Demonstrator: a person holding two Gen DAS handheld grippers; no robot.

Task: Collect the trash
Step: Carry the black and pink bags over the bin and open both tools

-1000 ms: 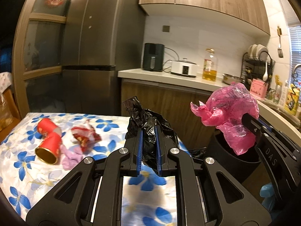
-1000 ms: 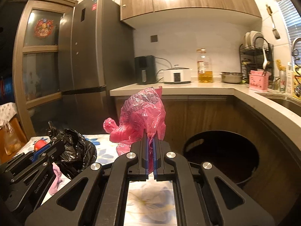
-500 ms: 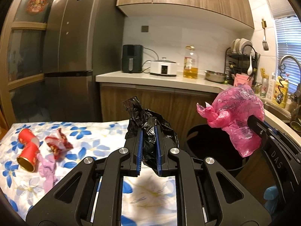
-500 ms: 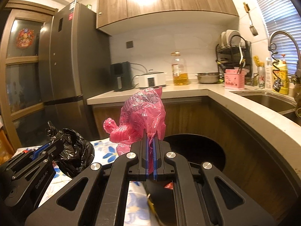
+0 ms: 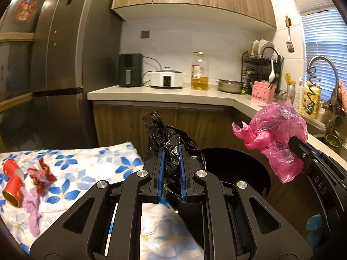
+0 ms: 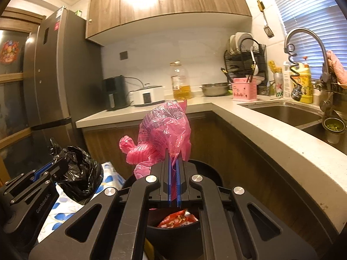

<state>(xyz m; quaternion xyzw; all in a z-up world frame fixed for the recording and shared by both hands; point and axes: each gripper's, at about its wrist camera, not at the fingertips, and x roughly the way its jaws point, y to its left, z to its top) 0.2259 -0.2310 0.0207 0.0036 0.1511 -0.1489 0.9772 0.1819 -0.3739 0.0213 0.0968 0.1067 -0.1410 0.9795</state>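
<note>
My left gripper [image 5: 171, 151] is shut on a crumpled black plastic bag [image 5: 167, 138], held above the table's right edge beside the black trash bin [image 5: 236, 162]. My right gripper [image 6: 172, 162] is shut on a crumpled pink plastic bag [image 6: 164, 132] and holds it over the bin [image 6: 208, 171], which has a red wrapper [image 6: 177, 217] inside. The pink bag [image 5: 279, 134] shows at right in the left wrist view, and the black bag [image 6: 80, 173] at left in the right wrist view.
On the blue-flowered tablecloth [image 5: 86, 164] at left lie red paper cups [image 5: 13, 182], a red wrapper [image 5: 42, 174] and a purple scrap [image 5: 32, 208]. A counter [image 6: 271, 130] with a sink [image 6: 288, 112] curves around the bin's right. A fridge [image 5: 71, 65] stands behind.
Both grippers have moved right with their bags, from over the table to the bin. The right one now hangs over the bin's opening, and the table trash has slid left in view.
</note>
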